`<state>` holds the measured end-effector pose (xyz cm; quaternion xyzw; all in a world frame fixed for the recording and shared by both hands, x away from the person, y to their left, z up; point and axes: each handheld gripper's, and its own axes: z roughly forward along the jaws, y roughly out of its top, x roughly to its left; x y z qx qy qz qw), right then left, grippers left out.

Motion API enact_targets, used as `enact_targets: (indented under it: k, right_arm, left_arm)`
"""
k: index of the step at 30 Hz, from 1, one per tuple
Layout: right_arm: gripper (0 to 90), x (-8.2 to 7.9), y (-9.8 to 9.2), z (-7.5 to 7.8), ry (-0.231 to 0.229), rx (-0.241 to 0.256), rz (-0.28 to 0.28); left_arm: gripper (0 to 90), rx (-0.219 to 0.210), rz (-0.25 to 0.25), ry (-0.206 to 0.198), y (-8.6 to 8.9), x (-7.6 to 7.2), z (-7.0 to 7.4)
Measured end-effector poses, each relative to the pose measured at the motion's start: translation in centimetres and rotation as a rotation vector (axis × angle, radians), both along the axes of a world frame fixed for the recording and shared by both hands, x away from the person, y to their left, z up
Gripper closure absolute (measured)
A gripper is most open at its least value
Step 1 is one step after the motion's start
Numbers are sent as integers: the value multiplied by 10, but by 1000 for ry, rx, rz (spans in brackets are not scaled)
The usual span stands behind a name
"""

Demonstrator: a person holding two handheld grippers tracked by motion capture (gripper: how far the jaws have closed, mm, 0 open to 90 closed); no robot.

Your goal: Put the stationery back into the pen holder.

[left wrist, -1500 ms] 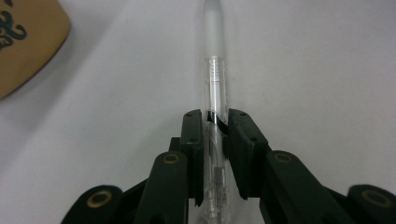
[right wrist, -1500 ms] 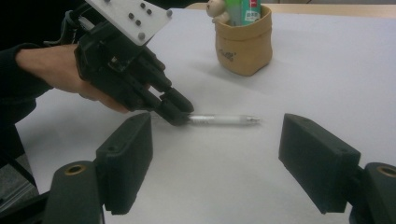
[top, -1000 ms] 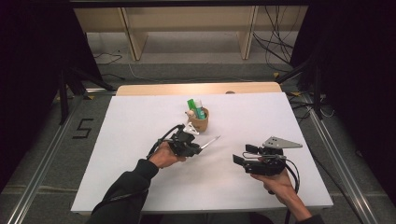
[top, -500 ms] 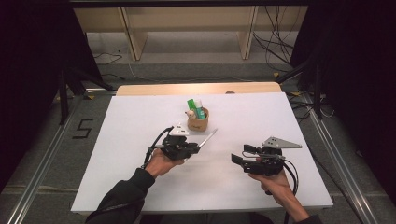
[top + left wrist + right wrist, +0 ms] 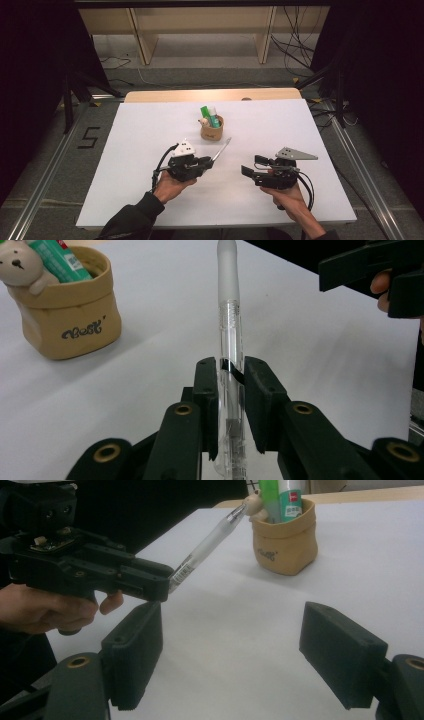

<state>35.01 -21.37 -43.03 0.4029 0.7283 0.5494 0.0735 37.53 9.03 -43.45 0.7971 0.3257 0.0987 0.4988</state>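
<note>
My left gripper clamped a clear pen pointing at 1 o'clock toward the tan pouch. My right gripper stood with jaws wide apart, empty.

Two hand-held grippers are at the near half of the white table: the left gripper and the right gripper. One clear pen sits clamped between the left gripper's jaws. Toward the far edge stands one tan fabric pot, containing two green tubes and one small bear figure on its rim.
</note>
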Motion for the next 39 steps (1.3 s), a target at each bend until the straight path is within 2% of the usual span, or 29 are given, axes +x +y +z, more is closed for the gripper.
enact_targets:
  k: [4, 10, 14, 16, 19, 22, 24, 35, 39]
  right_arm:
    - [263, 1, 3, 1, 4, 21, 5]
    - [282, 5, 10, 2, 16, 50, 16]
    - [295, 6, 17, 3, 12, 51, 22]
    - [300, 7, 22, 4, 20, 64, 30]
    - [314, 10, 26, 4, 54, 114, 43]
    - [332, 13, 32, 3, 64, 120, 46]
    - [347, 15, 36, 2, 81, 148, 55]
    - [446, 21, 46, 0, 103, 174, 57]
    - [485, 24, 46, -1, 117, 201, 56]
  left_arm:
    - [763, -18, 4, -14, -2, -5, -1]
    - [763, -18, -6, -17, -5, -11, -2]
    - [763, -26, -5, -32, -7, -15, -1]
    - [763, -32, 1, -42, -6, -18, 0]
    - [763, -42, -2, -51, -6, -21, 1]
    - [763, -56, -3, -61, -7, -26, 1]
    - [763, -62, -9, -53, -7, -28, 1]
    - [763, -74, -14, -56, -9, -33, 0]
    - [763, -74, -17, -58, -10, -34, 0]
